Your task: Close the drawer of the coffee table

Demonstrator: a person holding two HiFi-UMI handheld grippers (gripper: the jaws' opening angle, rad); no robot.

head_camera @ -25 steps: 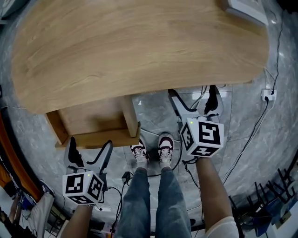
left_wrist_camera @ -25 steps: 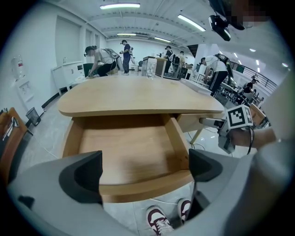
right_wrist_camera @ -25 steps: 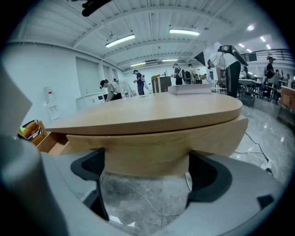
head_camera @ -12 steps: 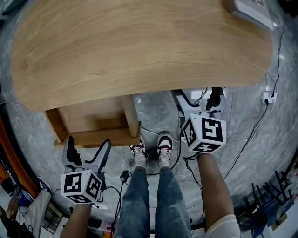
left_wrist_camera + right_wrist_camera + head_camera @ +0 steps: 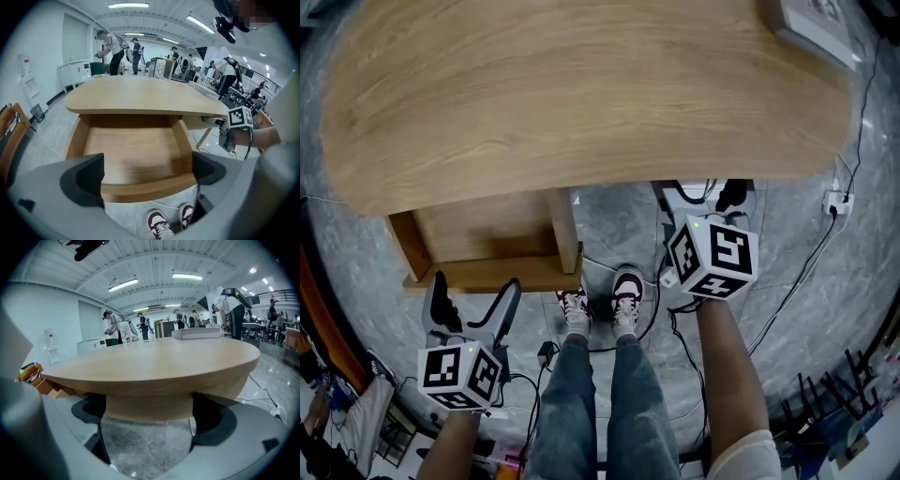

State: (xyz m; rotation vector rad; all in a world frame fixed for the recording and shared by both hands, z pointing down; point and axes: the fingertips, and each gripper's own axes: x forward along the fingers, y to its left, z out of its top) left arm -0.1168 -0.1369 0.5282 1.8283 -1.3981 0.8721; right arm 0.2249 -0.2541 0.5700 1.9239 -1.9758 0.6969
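The coffee table's wide oval wooden top fills the upper head view. Its drawer stands pulled out at the lower left, empty, with its bare wooden floor and front board seen in the left gripper view. My left gripper hovers open just in front of that board, apart from it. My right gripper is open at the table's near edge, and the tabletop and a wooden part under it show between its jaws.
The person's two shoes stand on the grey marble floor between the grippers. Cables trail on the floor, and a socket lies at the right. A white flat box sits on the table's far right. Several people work in the background.
The right gripper has edged a little toward the table's edge. The left gripper has barely shifted. The drawer stays open as before.
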